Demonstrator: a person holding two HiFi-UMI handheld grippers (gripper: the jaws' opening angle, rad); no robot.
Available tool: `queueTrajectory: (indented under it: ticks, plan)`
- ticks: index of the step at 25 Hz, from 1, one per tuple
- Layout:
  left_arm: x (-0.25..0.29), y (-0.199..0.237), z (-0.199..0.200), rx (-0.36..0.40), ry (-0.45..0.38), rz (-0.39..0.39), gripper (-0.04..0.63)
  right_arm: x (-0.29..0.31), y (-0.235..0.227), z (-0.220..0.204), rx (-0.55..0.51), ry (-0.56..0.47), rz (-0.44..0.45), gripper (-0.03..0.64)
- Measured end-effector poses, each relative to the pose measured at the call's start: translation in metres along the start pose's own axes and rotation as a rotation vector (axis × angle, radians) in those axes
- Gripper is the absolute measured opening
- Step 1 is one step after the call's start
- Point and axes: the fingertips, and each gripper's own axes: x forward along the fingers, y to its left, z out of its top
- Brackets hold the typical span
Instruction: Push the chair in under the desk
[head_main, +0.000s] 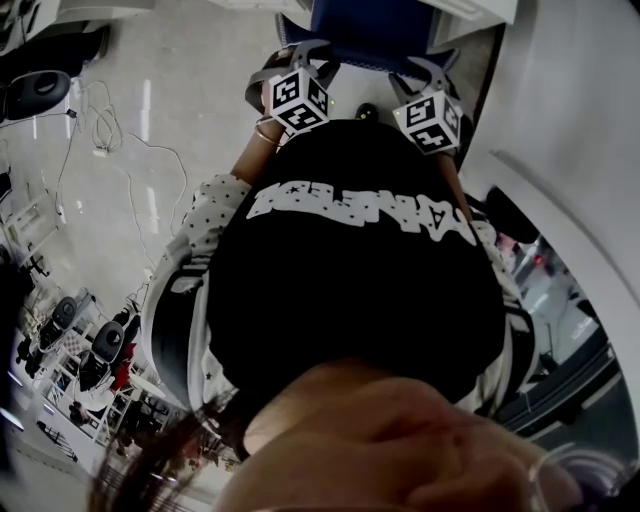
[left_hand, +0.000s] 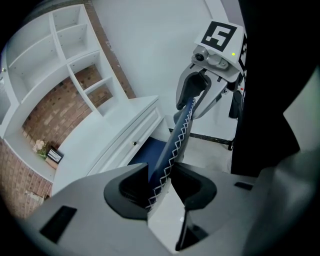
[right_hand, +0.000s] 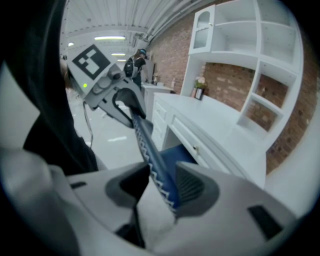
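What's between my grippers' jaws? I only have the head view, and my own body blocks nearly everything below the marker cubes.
Observer: The left gripper and the right gripper are each shut on the top edge of a blue chair backrest that has white zigzag stitching.
Operator: Where's the desk from there?
Observer: A white desk stands just beyond the backrest. The chair's blue seat shows right below its drawer front. I can't tell how far under it reaches.
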Motion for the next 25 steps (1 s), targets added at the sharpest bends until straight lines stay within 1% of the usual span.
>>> queueTrajectory:
  ticks: [5, 11, 17, 21, 25]
  plan:
    - [0.003, 0.007, 0.003, 0.000, 0.010, 0.007, 0.172, 0.001, -0.006, 0.004, -0.002, 0.003, 0.007, 0.179]
    - [0.003, 0.004, 0.007, 0.008, -0.004, -0.016, 0.172, -0.003, -0.008, 0.003, 0.012, 0.001, -0.020, 0.181]
    - [0.008, 0.010, 0.009, 0.010, -0.011, -0.020, 0.173, 0.003, -0.015, 0.004, 0.013, -0.001, -0.017, 0.183]
    - [0.010, 0.010, 0.010, 0.012, -0.018, -0.040, 0.173, 0.003, -0.016, 0.003, 0.032, 0.016, -0.010, 0.184]
    - [0.012, 0.015, 0.010, 0.015, -0.023, -0.046, 0.175, 0.005, -0.020, 0.005, 0.037, 0.020, -0.027, 0.187]
